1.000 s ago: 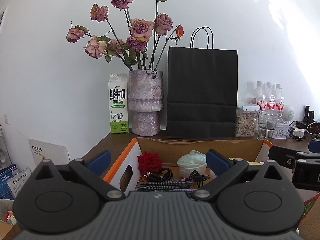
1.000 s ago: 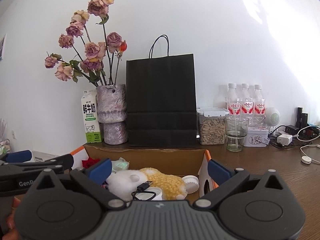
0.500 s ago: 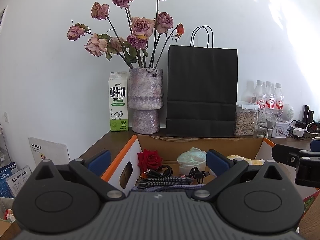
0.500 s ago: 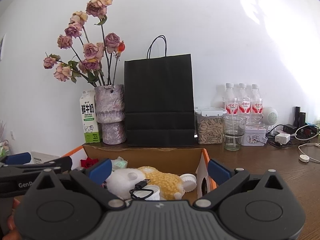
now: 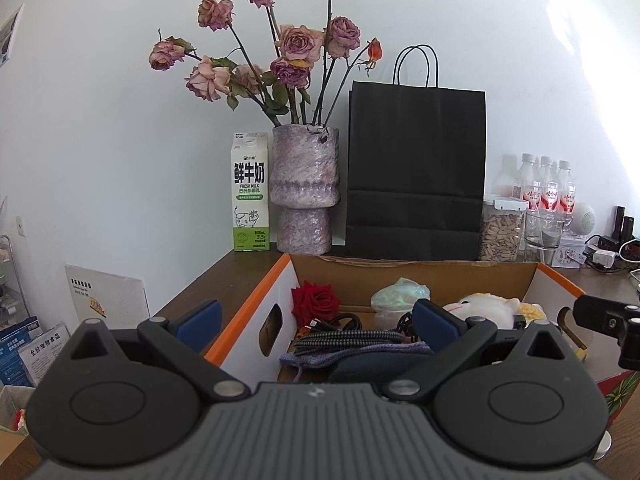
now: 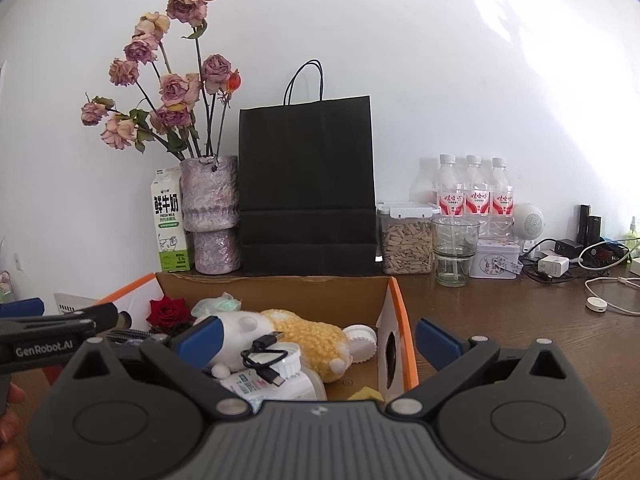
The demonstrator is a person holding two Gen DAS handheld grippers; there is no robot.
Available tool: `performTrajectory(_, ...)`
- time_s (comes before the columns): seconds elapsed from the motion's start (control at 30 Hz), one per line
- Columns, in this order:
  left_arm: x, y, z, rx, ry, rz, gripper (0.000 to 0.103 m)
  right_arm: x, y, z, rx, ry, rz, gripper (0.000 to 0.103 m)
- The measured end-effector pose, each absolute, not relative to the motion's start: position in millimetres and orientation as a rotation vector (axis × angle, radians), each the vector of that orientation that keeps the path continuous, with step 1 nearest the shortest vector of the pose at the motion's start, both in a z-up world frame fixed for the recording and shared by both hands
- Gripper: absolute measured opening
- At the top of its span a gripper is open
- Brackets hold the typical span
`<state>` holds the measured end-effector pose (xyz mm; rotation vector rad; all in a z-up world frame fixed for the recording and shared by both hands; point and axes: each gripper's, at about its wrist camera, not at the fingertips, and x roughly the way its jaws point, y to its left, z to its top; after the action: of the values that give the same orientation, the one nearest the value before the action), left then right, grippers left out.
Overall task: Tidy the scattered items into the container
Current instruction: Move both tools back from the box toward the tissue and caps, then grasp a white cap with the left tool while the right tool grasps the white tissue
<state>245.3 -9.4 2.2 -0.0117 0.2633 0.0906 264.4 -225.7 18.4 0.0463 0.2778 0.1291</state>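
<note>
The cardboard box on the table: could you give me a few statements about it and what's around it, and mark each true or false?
1. A red rose lies inside the cardboard box. True.
2. The black paper bag lies flat on the table. False: it stands upright behind the box.
3. The right gripper clamps a plush toy. False: it is open and empty; the toy lies in the box.
4. The milk carton stands beside the vase. True.
</note>
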Motion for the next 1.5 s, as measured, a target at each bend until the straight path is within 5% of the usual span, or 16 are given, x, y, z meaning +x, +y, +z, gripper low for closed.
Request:
performTrajectory(1.03,173,-2,-14,0.015,0.228,0.127,0.103,198,-239,-8,0.007,0.308,0.096,0.103)
performTrajectory(1.5,165,-4,-26,0.086,0.44,0.024,0.103,174,-240,-15,-0.028,0.446,0.175,0.103)
